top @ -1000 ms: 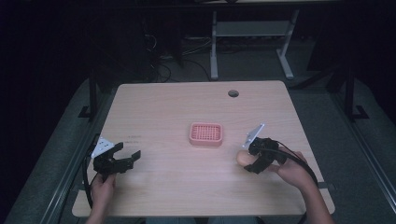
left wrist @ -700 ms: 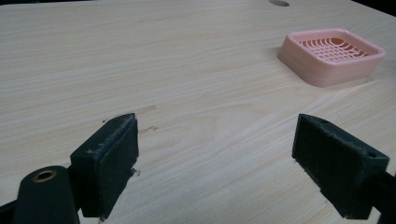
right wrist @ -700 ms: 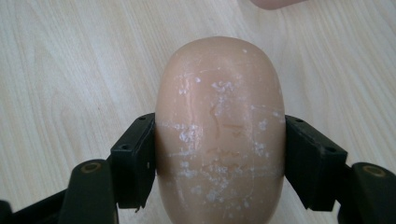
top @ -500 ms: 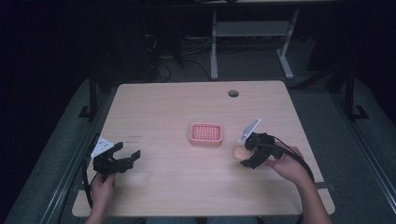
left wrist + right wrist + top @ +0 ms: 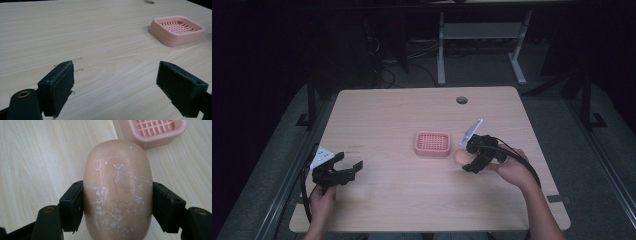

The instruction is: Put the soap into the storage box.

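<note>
Looking down from the high view, the right gripper (image 5: 468, 161) clamps a peach oval soap bar (image 5: 460, 157) just right of the pink slotted plastic soap dish (image 5: 432, 144) mid-table; the left gripper (image 5: 348, 170) gapes near the pale wooden table's (image 5: 402, 112) left edge, dark floor around. Left gripper view: wide jaws over bare wood, dish (image 5: 176, 31) far right. Right gripper view: the soap (image 5: 117, 190), its long axis running away between the jaws, points toward the dish (image 5: 155, 131).

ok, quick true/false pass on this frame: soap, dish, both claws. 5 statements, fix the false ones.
1. The right claw is shut on the peach bar of soap. True.
2. The soap already lies in the pink soap dish. False: it is held beside the dish, on the dish's right in the high view.
3. The left claw is open with nothing between its pads. True.
4. The soap dish is blue and solid-bottomed. False: it is pink with a slotted grid.
5. The left claw rests on the dish. False: it is well apart, near the table's front left.
</note>
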Action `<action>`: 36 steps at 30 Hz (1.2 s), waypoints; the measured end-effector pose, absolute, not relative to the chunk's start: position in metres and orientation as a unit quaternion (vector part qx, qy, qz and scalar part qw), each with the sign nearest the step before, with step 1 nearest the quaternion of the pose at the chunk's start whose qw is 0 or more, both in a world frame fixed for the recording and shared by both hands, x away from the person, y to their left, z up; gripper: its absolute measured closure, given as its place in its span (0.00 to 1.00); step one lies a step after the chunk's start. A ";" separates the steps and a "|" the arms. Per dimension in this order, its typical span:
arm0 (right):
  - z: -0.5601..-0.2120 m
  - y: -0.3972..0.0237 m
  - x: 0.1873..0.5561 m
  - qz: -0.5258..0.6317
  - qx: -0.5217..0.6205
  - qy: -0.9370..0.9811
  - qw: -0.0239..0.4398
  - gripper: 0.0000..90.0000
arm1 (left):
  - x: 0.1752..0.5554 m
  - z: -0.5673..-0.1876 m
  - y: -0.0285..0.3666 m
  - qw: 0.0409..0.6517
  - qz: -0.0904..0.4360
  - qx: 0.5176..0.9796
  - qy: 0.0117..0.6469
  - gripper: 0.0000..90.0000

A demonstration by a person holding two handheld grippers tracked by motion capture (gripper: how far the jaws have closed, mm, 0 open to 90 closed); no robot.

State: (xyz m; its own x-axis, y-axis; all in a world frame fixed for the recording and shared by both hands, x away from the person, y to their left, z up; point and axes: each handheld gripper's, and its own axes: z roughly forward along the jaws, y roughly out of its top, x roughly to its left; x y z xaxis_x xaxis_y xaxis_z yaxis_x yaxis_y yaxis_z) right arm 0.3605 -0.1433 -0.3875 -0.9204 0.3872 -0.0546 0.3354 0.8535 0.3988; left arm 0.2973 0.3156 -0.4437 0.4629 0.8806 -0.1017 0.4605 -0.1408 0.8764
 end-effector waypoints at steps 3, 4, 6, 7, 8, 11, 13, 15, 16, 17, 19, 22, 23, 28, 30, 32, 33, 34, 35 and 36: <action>-0.387 -0.140 0.365 0.201 0.186 0.959 0.066 0.35 | 0.297 -0.444 0.316 0.462 0.229 0.719 0.466 0.16; -0.387 -0.139 0.366 0.203 0.186 0.959 0.065 0.35 | 0.297 -0.444 0.316 0.461 0.230 0.720 0.466 0.16; -0.387 -0.138 0.367 0.204 0.185 0.959 0.063 0.35 | 0.297 -0.444 0.316 0.461 0.230 0.719 0.466 0.16; -0.386 -0.135 0.369 0.204 0.186 0.959 0.064 0.35 | 0.297 -0.443 0.318 0.460 0.231 0.719 0.467 0.16; -0.386 -0.134 0.370 0.205 0.184 0.959 0.065 0.35 | 0.297 -0.444 0.318 0.463 0.229 0.716 0.469 0.16; -0.386 -0.130 0.372 0.207 0.184 0.959 0.060 0.35 | 0.297 -0.443 0.319 0.461 0.229 0.717 0.470 0.16; -0.387 -0.128 0.374 0.206 0.183 0.960 0.059 0.35 | 0.297 -0.443 0.319 0.463 0.229 0.715 0.471 0.16; -0.387 -0.126 0.374 0.206 0.182 0.960 0.059 0.35 | 0.297 -0.443 0.319 0.464 0.229 0.715 0.471 0.16; -0.388 -0.125 0.375 0.207 0.183 0.959 0.059 0.35 | 0.297 -0.443 0.319 0.463 0.229 0.716 0.470 0.16; -0.388 -0.123 0.377 0.210 0.184 0.959 0.057 0.35 | 0.297 -0.444 0.319 0.462 0.229 0.717 0.469 0.16; -0.388 -0.121 0.379 0.212 0.185 0.958 0.056 0.35 | 0.297 -0.444 0.319 0.463 0.229 0.717 0.469 0.16; -0.388 -0.120 0.382 0.208 0.185 0.959 0.056 0.35 | 0.296 -0.444 0.319 0.463 0.226 0.717 0.469 0.16; -0.388 -0.119 0.383 0.209 0.185 0.959 0.058 0.35 | 0.296 -0.444 0.319 0.463 0.226 0.717 0.470 0.16; -0.385 -0.119 0.387 0.214 0.187 0.957 0.056 0.35 | 0.296 -0.444 0.319 0.465 0.225 0.714 0.472 0.16; -0.384 -0.117 0.389 0.211 0.188 0.958 0.055 0.35 | 0.296 -0.444 0.319 0.464 0.225 0.716 0.470 0.16; -0.385 -0.114 0.391 0.208 0.184 0.959 0.055 0.35 | 0.296 -0.444 0.319 0.463 0.226 0.717 0.469 0.16; -0.385 -0.113 0.392 0.204 0.182 0.960 0.056 0.35 | 0.296 -0.444 0.319 0.463 0.227 0.717 0.469 0.16; -0.385 -0.111 0.392 0.203 0.182 0.960 0.056 0.35 | 0.296 -0.444 0.319 0.463 0.226 0.717 0.469 0.16; -0.385 -0.110 0.394 0.203 0.179 0.961 0.056 0.35 | 0.296 -0.444 0.319 0.463 0.226 0.718 0.469 0.16; -0.385 -0.108 0.394 0.202 0.181 0.961 0.053 0.35 | 0.296 -0.444 0.319 0.464 0.226 0.717 0.469 0.16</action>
State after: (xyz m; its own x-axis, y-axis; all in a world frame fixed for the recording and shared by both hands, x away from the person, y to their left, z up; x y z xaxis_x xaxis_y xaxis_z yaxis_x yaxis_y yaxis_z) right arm 0.3939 -0.1082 -0.3846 -0.9289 0.3691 -0.0294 0.3260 0.8530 0.4076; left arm 0.2962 0.3194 -0.4437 0.4575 0.8822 -0.1112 0.4635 -0.1299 0.8765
